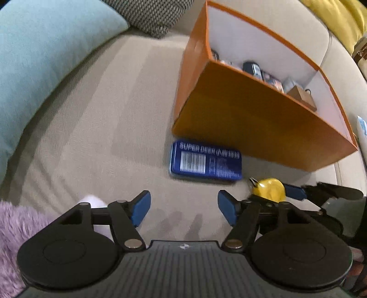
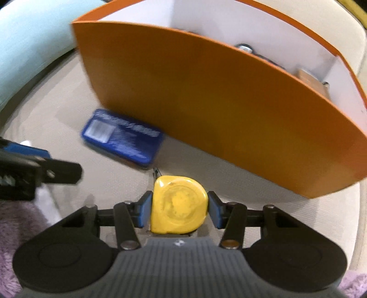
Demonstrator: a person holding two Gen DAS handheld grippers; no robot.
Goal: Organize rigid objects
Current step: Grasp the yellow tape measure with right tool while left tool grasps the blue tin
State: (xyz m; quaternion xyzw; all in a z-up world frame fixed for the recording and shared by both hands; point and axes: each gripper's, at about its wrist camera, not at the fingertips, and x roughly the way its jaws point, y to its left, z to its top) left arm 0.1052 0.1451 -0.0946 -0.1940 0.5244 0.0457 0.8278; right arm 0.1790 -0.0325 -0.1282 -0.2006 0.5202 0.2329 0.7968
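A yellow tape measure [image 2: 179,206] lies on the beige sofa seat [image 1: 103,126], and the blue pads of my right gripper [image 2: 179,212] press on its two sides. In the left wrist view the tape measure [image 1: 270,189] shows just right of my left gripper [image 1: 184,206], which is open over bare seat with nothing between its fingers. A flat blue box with a barcode [image 1: 206,162] lies ahead of it, against the orange storage box [image 1: 252,119]. Seen from the right wrist, the blue box [image 2: 123,139] is up and to the left, beside the orange box [image 2: 218,103].
The orange box holds several small items [image 1: 259,71] along its white inner wall. A teal cushion [image 1: 45,57] and a patterned cushion [image 1: 156,16] lie at the back left. Purple fluffy fabric [image 1: 13,229] is at the lower left, yellow fabric [image 1: 339,18] at the top right.
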